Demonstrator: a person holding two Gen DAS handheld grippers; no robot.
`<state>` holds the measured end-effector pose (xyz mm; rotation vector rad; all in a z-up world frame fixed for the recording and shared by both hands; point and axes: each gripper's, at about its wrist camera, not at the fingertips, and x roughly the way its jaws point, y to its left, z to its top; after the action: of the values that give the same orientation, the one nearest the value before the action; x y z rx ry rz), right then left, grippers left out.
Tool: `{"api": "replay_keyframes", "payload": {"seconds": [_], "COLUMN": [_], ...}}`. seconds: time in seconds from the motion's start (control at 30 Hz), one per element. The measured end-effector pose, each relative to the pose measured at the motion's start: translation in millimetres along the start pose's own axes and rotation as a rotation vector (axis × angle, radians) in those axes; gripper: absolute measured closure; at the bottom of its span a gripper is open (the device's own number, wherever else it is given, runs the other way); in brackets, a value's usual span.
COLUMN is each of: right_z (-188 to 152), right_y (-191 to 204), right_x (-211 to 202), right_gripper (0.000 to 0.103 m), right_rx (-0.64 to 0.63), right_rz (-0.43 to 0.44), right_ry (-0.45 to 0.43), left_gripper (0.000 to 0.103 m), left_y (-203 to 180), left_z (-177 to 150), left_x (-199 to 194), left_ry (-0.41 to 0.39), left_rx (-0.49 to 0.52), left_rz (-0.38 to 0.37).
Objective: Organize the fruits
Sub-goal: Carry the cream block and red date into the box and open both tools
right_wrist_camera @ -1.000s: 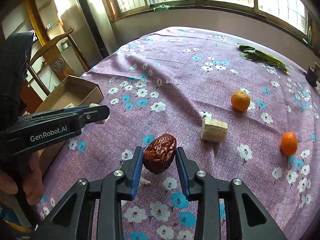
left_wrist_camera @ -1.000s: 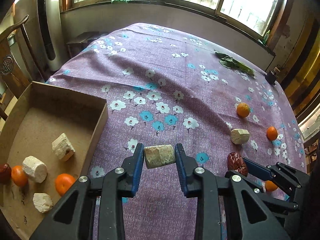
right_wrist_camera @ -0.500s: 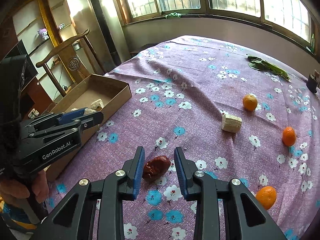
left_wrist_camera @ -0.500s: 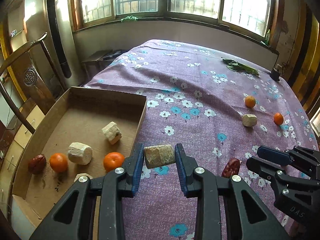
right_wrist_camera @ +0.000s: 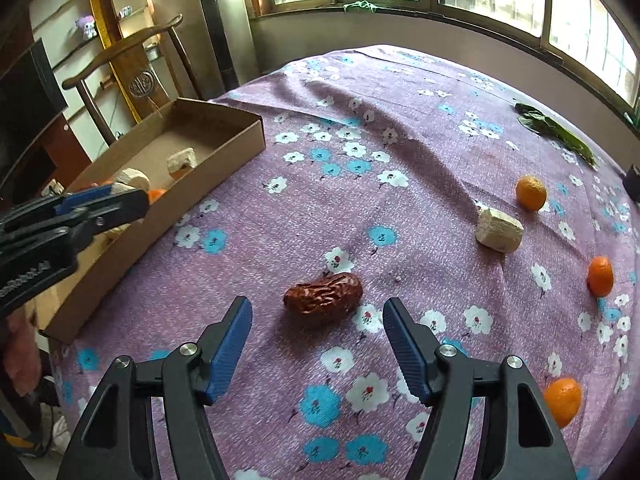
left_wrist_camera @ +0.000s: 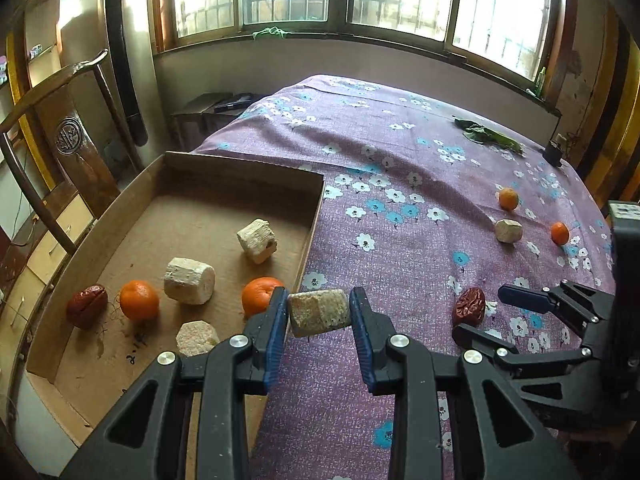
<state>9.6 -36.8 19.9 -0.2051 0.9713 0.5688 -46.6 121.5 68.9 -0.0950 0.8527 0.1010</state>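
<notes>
My left gripper [left_wrist_camera: 319, 314] is shut on a pale cut fruit chunk [left_wrist_camera: 319, 312], held over the right wall of the cardboard box [left_wrist_camera: 316, 216]. The box holds two oranges [left_wrist_camera: 139, 300], a red date [left_wrist_camera: 87, 305] and three pale chunks [left_wrist_camera: 189, 281]. My right gripper [right_wrist_camera: 318, 332] is open and empty, just behind a red date [right_wrist_camera: 324, 298] that lies on the purple flowered cloth. That date also shows in the left wrist view [left_wrist_camera: 469, 306]. Three oranges [right_wrist_camera: 530, 193] and a pale chunk [right_wrist_camera: 499, 229] lie on the cloth to the right.
Green leaves [right_wrist_camera: 556, 134] lie at the far right of the table. A wooden chair [left_wrist_camera: 48, 152] stands left of the box. A small dark object [left_wrist_camera: 554, 153] sits at the far right table edge. Windows run along the back wall.
My right gripper opened and let the red date drop onto the cloth, then drew back. My left gripper carried its chunk back and left to the box's right wall.
</notes>
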Motion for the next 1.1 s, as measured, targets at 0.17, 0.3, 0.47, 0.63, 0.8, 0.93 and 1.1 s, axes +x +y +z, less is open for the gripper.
{"api": "replay_keyframes", "payload": {"seconds": [0.17,0.3,0.47,0.63,0.8,0.93,1.1], "right_z": [0,-1,8,21,33,40,44], "right_y": [3,2,9,36,66,89,118], "right_x": [9,-2,-21,-30,-33,-30,-19], "right_gripper": [0.054,0.054,0.054,0.054,0.054,0.053,0.053], "right_rx": [-0.028,-0.002,0.014,-0.026,-0.094,-0.139,-0.206], "right_rz": [0.039,0.051,0.102,0.176,0.207,0.231,0.257], "right_ry": [0.032,0.003,-0.048,-0.083,-0.101,-0.100,-0.073], "left_gripper": [0.073,0.073,0.073,0.073,0.073,0.073,0.073], "left_y": [6,9,25,53,83,101,122], "left_z": [0,1,5,10,8,0,-14], "left_x": [1,-1,-12,-16,-22,-26,-21], "left_ry": [0.006,0.007,0.020,0.060,0.059,0.053,0.077], "left_rx": [-0.012,-0.022,-0.063,-0.142,-0.183,-0.185,-0.192], "left_rz": [0.004,-0.015,-0.082,-0.141,-0.111,-0.072,-0.023]}}
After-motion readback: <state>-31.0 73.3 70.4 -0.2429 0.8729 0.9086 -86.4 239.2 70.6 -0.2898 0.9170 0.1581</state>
